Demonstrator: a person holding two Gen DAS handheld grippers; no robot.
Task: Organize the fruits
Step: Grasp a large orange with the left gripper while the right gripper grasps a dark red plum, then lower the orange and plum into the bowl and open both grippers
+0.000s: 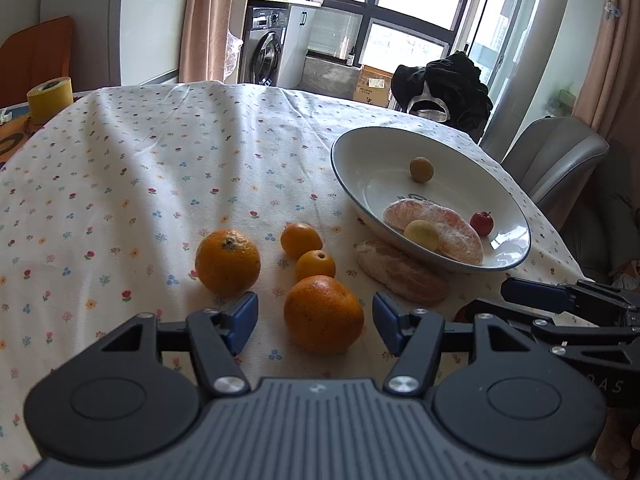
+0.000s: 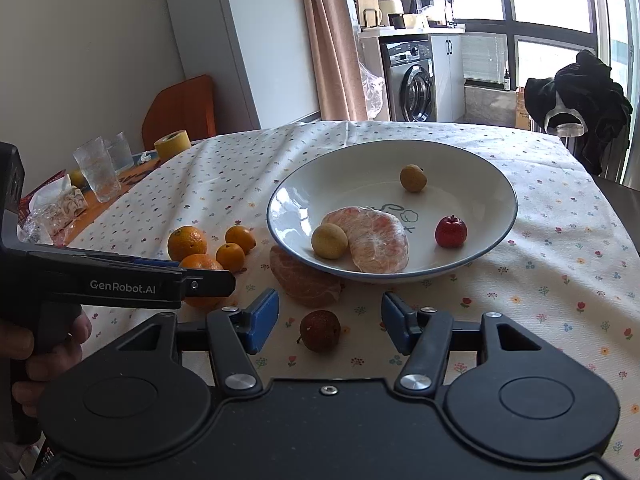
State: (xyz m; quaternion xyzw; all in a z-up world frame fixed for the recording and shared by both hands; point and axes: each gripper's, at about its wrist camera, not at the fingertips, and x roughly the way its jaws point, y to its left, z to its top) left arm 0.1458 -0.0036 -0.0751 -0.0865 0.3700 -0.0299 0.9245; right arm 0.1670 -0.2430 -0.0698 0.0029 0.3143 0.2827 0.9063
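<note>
Fruits wait split: we hold our left gripper [image 1: 316,322] wide around the lower-centre orange [image 1: 323,314], right gripper [image 2: 330,322] wide around the dark fruit [image 2: 320,330], bowl [image 2: 496,188] at centre frame to receive them.

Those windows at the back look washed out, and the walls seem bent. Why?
Left wrist view: the windows are blown out by daylight, and soft shadow bands cross the tablecloth. Right wrist view: the fisheye lens bows the white cabinet; glare glints on the bowl.
</note>
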